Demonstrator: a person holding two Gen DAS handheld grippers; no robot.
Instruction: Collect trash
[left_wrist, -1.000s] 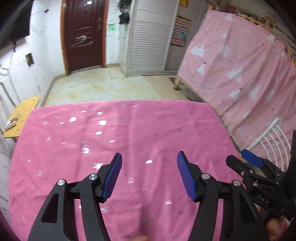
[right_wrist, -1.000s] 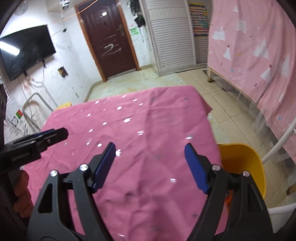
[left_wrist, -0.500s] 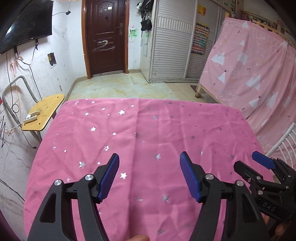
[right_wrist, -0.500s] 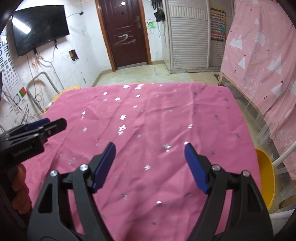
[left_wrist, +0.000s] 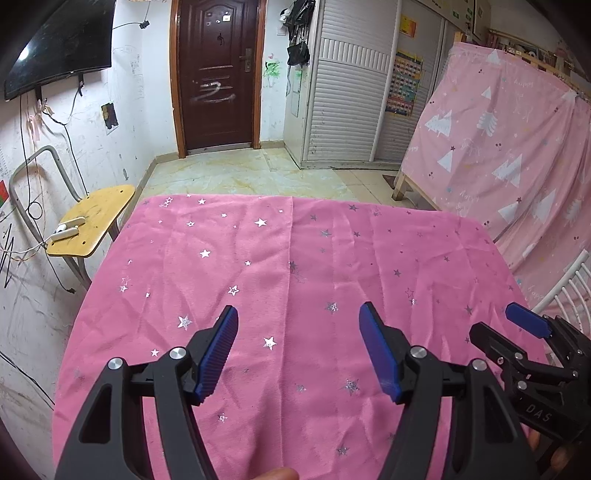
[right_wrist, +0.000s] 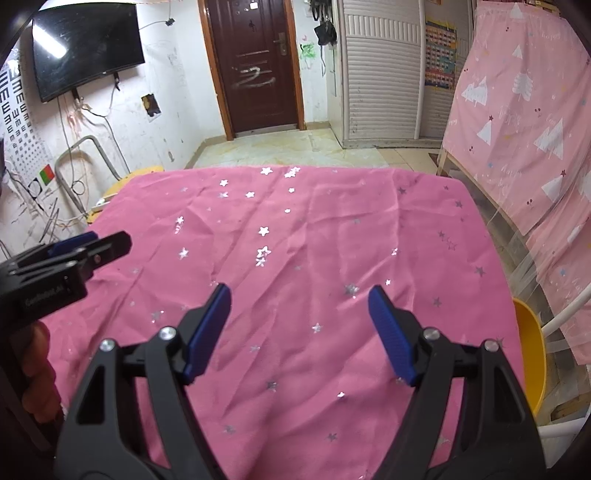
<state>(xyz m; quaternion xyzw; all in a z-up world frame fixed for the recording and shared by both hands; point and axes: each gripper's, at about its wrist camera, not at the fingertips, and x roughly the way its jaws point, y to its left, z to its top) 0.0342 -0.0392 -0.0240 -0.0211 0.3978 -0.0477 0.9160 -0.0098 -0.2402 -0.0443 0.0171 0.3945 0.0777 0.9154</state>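
A table under a pink cloth with silver stars (left_wrist: 295, 280) fills both views (right_wrist: 295, 240). No trash shows on it in either view. My left gripper (left_wrist: 297, 332) is open and empty over the near part of the cloth; it also shows at the left edge of the right wrist view (right_wrist: 81, 251). My right gripper (right_wrist: 299, 310) is open and empty over the near right part; it also shows at the right edge of the left wrist view (left_wrist: 517, 332). A yellow bin (right_wrist: 530, 354) stands on the floor at the table's right side.
A yellow wooden chair (left_wrist: 92, 221) with white items stands left of the table. A pink patterned curtain over a bed frame (left_wrist: 509, 147) is on the right. A white rail (right_wrist: 565, 310) is near the bin. A dark door (left_wrist: 218, 74) is beyond.
Both grippers have tilted up and pulled back, so more of the room and the whole table top show. Both stayed open and empty.
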